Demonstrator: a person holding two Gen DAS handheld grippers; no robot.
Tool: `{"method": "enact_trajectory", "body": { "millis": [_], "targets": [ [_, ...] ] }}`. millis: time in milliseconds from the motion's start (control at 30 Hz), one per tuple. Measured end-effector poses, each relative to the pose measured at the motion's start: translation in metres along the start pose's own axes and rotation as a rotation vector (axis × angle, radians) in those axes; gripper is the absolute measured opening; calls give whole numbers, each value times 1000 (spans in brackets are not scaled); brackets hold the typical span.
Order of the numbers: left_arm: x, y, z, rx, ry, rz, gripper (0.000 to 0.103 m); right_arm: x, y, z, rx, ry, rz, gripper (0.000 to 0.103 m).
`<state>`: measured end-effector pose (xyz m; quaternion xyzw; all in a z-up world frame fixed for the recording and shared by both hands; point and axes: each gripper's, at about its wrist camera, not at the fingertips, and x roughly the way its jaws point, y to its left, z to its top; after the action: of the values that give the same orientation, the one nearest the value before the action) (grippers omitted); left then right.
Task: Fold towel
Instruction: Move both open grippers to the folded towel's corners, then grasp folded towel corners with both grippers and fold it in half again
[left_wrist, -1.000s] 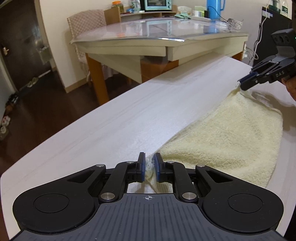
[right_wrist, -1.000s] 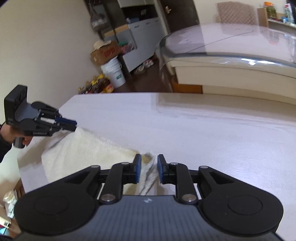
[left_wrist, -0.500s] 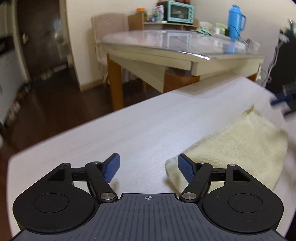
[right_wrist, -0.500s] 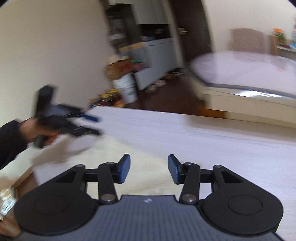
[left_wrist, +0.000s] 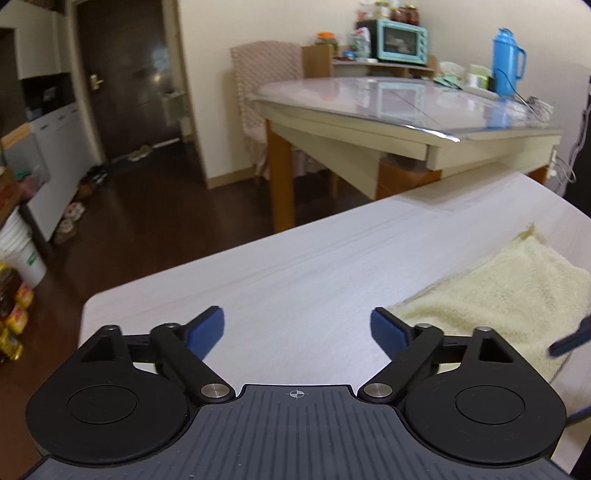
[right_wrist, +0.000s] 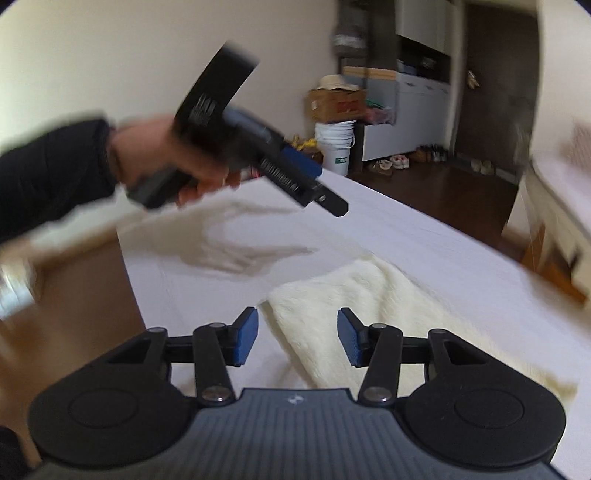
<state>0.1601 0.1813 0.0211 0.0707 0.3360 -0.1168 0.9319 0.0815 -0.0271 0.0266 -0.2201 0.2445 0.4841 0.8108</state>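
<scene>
Now, left wrist view —
Left gripper (left_wrist: 297, 328): jaws spread wide, nothing between them, bare white table (left_wrist: 295, 280) under the gap.
Towel (left_wrist: 509, 291): folded, cream, flat on the table to the right, just beside the right finger.
Edges: table's rounded corner lies at left, dark floor beyond; dining table (left_wrist: 388, 103) stands well apart behind.

Right wrist view —
Right gripper (right_wrist: 297, 334): jaws apart, empty, above the towel's (right_wrist: 369, 310) near corner.
Obstacle: the left gripper (right_wrist: 321, 184), blurred, hangs in the air to the left in a hand (right_wrist: 184, 166).
Room: table (right_wrist: 424, 236) bare ahead.
</scene>
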Motion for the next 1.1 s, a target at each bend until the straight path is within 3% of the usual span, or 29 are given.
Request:
{"method": "enact_trajectory", "body": {
  "millis": [267,467,533,667,833,1033,1100],
  "targets": [
    [-29,23,-26,-44,-30,4,93,45,40,10,-243,94,-127,39],
    [-46,17,-42,63,-71,-83,94,68,47,9,-306,122,-179,21],
    [-48,9,-45,125,-75,-113,94,69,43,8,-291,99,-177,10],
    [-51,-22,-54,325,-88,-174,94,51,25,12,-141,45,-95,9],
    [-51,-72,-69,590,-128,-212,94,-7,-10,15,84,-26,77,9],
    [-52,-115,-84,748,-174,-270,93,-61,-39,0,239,-52,270,9],
    [-52,-123,-88,778,-173,-298,80,-75,-47,-10,272,-51,321,9]
  ]
}}
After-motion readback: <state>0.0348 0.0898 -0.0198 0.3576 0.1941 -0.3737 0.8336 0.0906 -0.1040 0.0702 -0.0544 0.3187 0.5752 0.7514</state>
